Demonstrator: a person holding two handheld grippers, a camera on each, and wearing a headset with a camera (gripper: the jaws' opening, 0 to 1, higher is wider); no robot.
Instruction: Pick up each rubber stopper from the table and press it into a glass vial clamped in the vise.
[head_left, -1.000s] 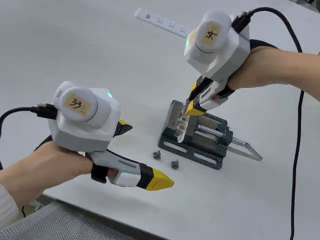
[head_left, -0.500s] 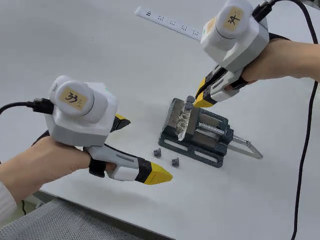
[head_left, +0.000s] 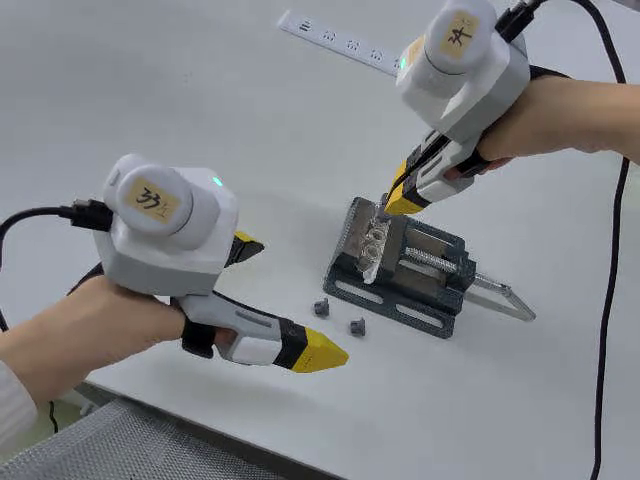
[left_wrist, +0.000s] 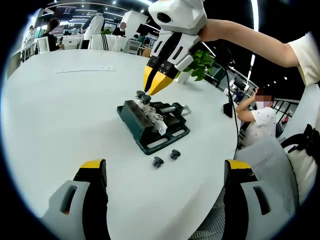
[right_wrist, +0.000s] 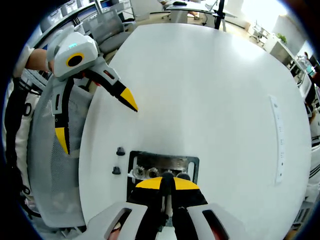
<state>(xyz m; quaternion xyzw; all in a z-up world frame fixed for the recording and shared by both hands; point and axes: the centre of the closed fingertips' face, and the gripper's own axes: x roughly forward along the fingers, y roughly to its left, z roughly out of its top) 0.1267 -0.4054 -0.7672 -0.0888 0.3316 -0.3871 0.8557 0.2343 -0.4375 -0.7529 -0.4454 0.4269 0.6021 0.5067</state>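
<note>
Touching a stopper (left_wrist: 140, 94) in the vise (head_left: 395, 296), right tool (head_left: 388, 208) is narrow, left tool (head_left: 287, 298) wide.

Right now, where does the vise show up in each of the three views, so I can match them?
Head view: vise right of centre, under the right gripper.
Left gripper view: vise at centre, the right gripper's tips above it.
Right gripper view: vise low at centre, just beyond the view's own jaws.
Shared landmark: two loose stoppers lying beside the vise's base.
</note>
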